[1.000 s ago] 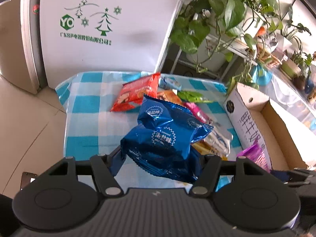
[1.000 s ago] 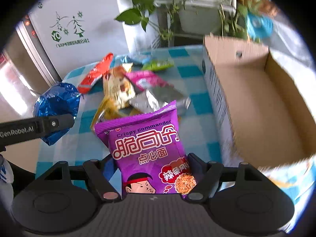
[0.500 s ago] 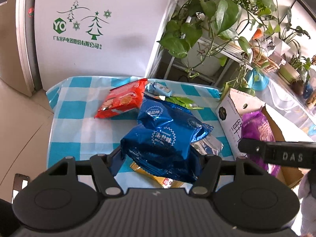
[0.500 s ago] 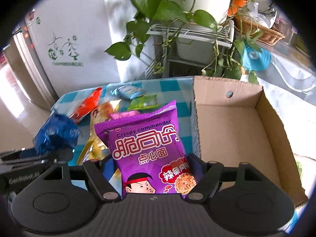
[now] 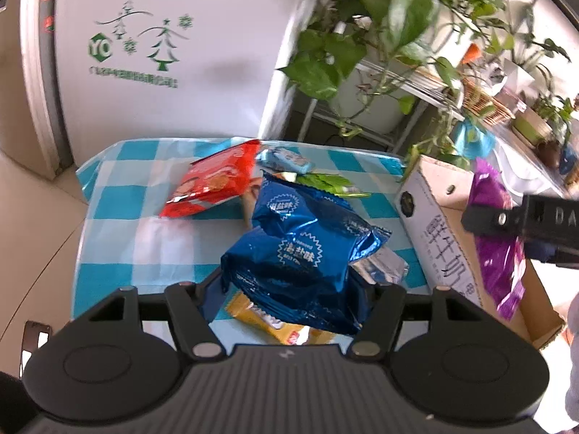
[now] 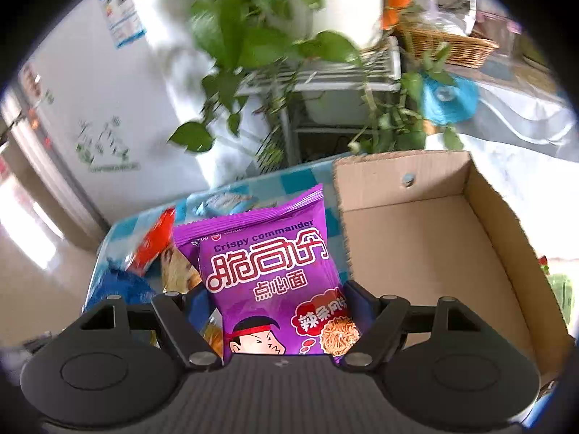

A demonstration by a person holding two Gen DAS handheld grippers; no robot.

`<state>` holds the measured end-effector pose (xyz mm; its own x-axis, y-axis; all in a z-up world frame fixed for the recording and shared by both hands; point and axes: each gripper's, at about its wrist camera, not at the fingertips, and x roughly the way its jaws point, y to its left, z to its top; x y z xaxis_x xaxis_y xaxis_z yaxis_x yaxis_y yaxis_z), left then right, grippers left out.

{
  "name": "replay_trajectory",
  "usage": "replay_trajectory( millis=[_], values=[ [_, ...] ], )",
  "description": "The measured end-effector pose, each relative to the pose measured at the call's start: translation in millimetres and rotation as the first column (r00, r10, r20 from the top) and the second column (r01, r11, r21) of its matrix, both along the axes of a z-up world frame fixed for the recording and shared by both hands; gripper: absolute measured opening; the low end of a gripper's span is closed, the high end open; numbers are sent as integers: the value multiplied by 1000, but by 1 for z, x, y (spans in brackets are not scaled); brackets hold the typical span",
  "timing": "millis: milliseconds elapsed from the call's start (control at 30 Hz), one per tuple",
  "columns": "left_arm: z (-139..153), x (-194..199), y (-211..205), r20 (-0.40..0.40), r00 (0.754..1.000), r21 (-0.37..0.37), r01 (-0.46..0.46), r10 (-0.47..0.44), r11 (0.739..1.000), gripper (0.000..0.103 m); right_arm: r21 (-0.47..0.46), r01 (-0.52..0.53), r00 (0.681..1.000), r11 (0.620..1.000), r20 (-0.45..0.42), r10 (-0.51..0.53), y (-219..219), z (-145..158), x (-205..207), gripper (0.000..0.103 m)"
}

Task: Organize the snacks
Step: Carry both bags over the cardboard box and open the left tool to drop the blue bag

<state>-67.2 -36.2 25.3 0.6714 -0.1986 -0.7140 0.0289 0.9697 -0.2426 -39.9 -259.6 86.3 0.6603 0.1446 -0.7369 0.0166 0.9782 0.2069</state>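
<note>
My left gripper [image 5: 295,284] is shut on a blue foil snack bag [image 5: 300,249] and holds it above the checked table [image 5: 119,213]. My right gripper [image 6: 277,298] is shut on a purple noodle snack pack [image 6: 267,264], at the left wall of an open cardboard box [image 6: 427,253]. In the left wrist view the purple pack [image 5: 497,253] hangs over the box [image 5: 438,224] at the right. The box floor shows nothing in it.
A red bag [image 5: 213,181], a light blue packet [image 5: 289,159], a green packet [image 5: 325,182], a silver packet [image 5: 380,267] and a yellow packet [image 5: 267,320] lie on the table. A white fridge [image 5: 163,54] and potted plants [image 5: 380,36] stand behind.
My right gripper has risen and carried the purple pack rightward, up to and over the box. My left gripper has lifted slightly with the blue bag; more of the table shows below.
</note>
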Motion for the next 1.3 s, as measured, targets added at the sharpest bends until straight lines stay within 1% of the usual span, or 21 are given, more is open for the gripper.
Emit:
replay_trajectory(
  millis=[67, 200, 300, 367, 467, 567, 767, 933, 1033, 1200, 1267, 1300],
  values=[
    [3, 1, -8, 12, 1000, 10, 29, -29, 1000, 65, 14, 45, 999, 999, 5, -45, -12, 2, 1, 80],
    [12, 7, -25, 30, 996, -12, 83, -82, 997, 65, 38, 151, 988, 988, 11, -152, -36, 5, 0, 80],
    [18, 11, -37, 50, 992, -22, 118, -117, 993, 65, 68, 250, 968, 966, -12, -250, -57, 4, -1, 80],
    [20, 15, -47, 52, 990, -39, 136, -134, 990, 66, 79, 298, 955, 951, -26, -297, -67, 4, -1, 80],
    [22, 23, -62, 40, 988, -63, 154, -152, 986, 66, 55, 344, 939, 937, -19, -343, -78, 3, -4, 80],
    [24, 28, -81, 39, 983, -87, 184, -181, 979, 66, 46, 380, 925, 924, -19, -380, -87, 3, -6, 80],
    [28, 35, -119, 47, 968, -127, 251, -247, 960, 66, 89, 449, 893, 889, -25, -449, -107, 4, -13, 81],
    [24, 36, -145, 32, 955, -137, 298, -296, 945, 66, 109, 495, 868, 862, -33, -495, -122, 4, -19, 81],
    [21, 35, -159, 24, 944, -142, 328, -328, 934, 66, 125, 509, 860, 852, -38, -509, -129, 4, -22, 81],
    [12, 38, -174, -5, 935, -158, 349, -354, 924, 67, 151, 535, 845, 832, -68, -531, -139, -1, -22, 81],
    [11, 39, -177, -8, 932, -159, 356, -362, 921, 70, 165, 540, 841, 825, -81, -535, -140, -3, -21, 81],
    [11, 39, -177, -8, 933, -154, 355, -360, 922, 76, 168, 540, 842, 825, -84, -534, -140, -3, -22, 81]
  ],
)
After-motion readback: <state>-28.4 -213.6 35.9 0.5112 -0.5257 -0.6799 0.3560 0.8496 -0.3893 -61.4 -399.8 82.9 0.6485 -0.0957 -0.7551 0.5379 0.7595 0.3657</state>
